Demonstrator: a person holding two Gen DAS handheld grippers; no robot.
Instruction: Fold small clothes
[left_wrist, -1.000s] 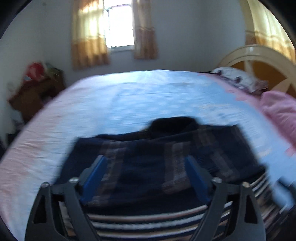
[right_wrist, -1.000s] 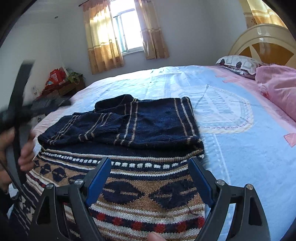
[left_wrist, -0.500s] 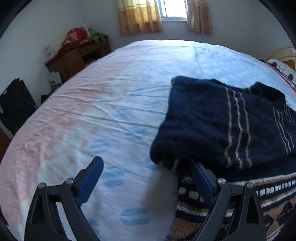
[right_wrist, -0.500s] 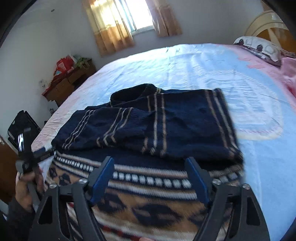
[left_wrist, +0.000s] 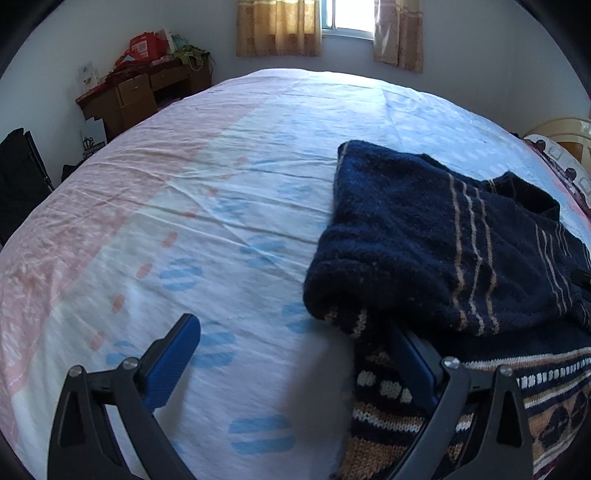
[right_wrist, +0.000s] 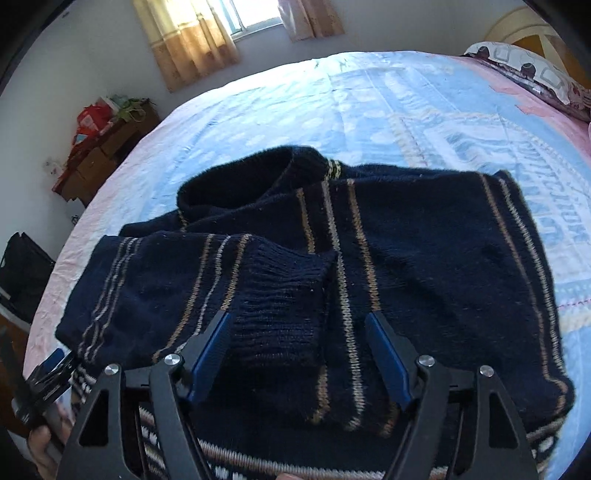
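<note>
Premises: a bedroom in a private home. A large bed (left_wrist: 229, 192) with a pink-and-blue printed sheet fills most of both views, with a patterned pillow (right_wrist: 532, 70) and a cream arched headboard (right_wrist: 532, 33) at the upper right of the right wrist view. A curtained window (left_wrist: 347, 18) sits top centre of the left wrist view, and a cluttered wooden dresser (left_wrist: 136, 96) stands upper left against plain white walls.
</note>
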